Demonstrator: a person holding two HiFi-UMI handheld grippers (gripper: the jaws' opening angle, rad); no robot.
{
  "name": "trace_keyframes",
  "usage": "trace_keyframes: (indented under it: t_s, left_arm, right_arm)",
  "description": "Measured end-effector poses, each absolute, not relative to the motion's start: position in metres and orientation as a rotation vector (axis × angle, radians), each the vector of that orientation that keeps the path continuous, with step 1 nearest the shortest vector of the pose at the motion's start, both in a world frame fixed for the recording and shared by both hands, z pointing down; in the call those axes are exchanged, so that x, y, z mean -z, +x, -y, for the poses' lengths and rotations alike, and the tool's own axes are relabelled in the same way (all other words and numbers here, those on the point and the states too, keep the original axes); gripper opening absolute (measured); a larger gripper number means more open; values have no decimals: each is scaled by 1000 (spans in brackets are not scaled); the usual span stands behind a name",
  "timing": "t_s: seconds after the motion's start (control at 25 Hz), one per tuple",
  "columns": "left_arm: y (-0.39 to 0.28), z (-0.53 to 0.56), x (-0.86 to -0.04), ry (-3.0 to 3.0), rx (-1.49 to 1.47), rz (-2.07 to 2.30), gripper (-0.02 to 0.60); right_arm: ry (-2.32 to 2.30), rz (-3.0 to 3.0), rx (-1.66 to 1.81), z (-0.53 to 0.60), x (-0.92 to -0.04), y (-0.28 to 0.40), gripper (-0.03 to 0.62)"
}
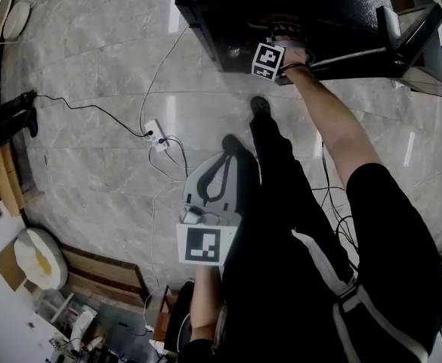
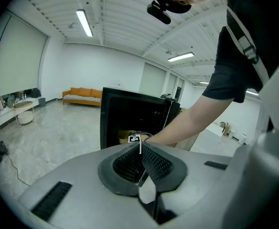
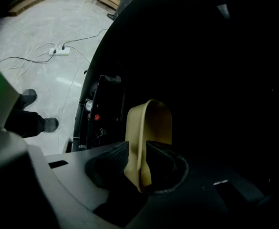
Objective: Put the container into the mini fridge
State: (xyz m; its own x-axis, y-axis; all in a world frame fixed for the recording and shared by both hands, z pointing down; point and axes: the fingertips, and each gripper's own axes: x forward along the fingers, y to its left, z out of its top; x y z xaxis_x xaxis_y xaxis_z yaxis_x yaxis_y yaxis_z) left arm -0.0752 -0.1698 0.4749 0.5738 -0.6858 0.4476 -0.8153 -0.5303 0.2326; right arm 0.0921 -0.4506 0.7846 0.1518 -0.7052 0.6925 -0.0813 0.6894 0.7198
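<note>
Reaching into the dark mini fridge (image 1: 228,6), right gripper (image 3: 139,151) seen with jaws parted around the thin wall of the tan container (image 3: 153,123), container placed inside the fridge, left gripper (image 2: 140,149) held outside, jaws pressed together, nothing gripped.

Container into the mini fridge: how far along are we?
Done: the mini fridge is open and the right gripper has the tan container inside it. In hand: the container's wall stands between its fingers, which look parted rather than clamped; whether it is set down is too dark to tell. Left: withdraw, probably close the door. The left gripper is shut, empty.
</note>
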Motion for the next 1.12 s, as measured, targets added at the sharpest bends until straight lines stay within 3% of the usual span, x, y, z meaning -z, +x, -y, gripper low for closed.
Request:
trace_keyframes:
  t_s: [0.44, 1.12]
  left_arm:
    - [-75, 162, -461, 2466, -386, 1201, 41]
    - [-93, 113, -446, 2609, -353, 1076, 41]
  right_arm:
    - [735, 1359, 545, 441, -752, 89, 152]
    - [846, 1413, 604, 355, -645, 59, 63]
